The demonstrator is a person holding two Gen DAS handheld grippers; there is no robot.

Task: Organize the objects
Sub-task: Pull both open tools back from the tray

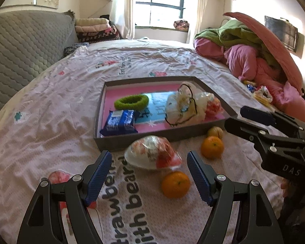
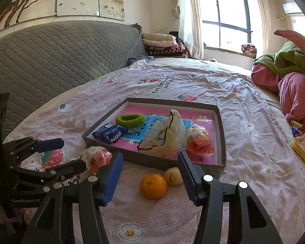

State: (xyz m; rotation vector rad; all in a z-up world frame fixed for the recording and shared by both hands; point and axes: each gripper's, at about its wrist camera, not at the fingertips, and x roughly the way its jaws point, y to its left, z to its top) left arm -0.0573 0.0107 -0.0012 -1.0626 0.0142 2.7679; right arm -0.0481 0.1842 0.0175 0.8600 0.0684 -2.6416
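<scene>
Bed with a tray and loose fruit

Bedroom: a pink printed sheet (image 1: 50, 105) covers the bed, with a grey quilted headboard (image 2: 50, 55) at the left, a window (image 2: 223, 16) behind and a heap of pink and green bedding (image 1: 254, 57) at the right. All places below are given from the tray (image 1: 152, 137), a shallow grey box lid with a pink floor lying on the sheet.

Inside the tray, at its left, lie a blue packet (image 1: 120, 123) and, just behind it, a green ring (image 1: 131, 101). Right of these sits a crumpled white bag (image 1: 183, 105), and in the right front corner a wrapped snack (image 2: 199, 140).

Outside, in front of the tray's near wall, a second wrapped snack (image 1: 152, 154) lies on the sheet, close to the wall. Nearer the camera than that is an orange (image 1: 175, 184). Further right, a second orange (image 1: 211, 146) rests beside a yellowish fruit (image 1: 215, 131), which touches or nearly touches the tray wall.

Left gripper (image 1: 149, 174) hangs in front of the tray with its jaws apart, the outside snack between and beyond the fingertips, nothing held. Right gripper (image 2: 150, 174) hovers at the tray's right front, jaws likewise spread and empty, with the second orange and the yellowish fruit lying beyond them.
</scene>
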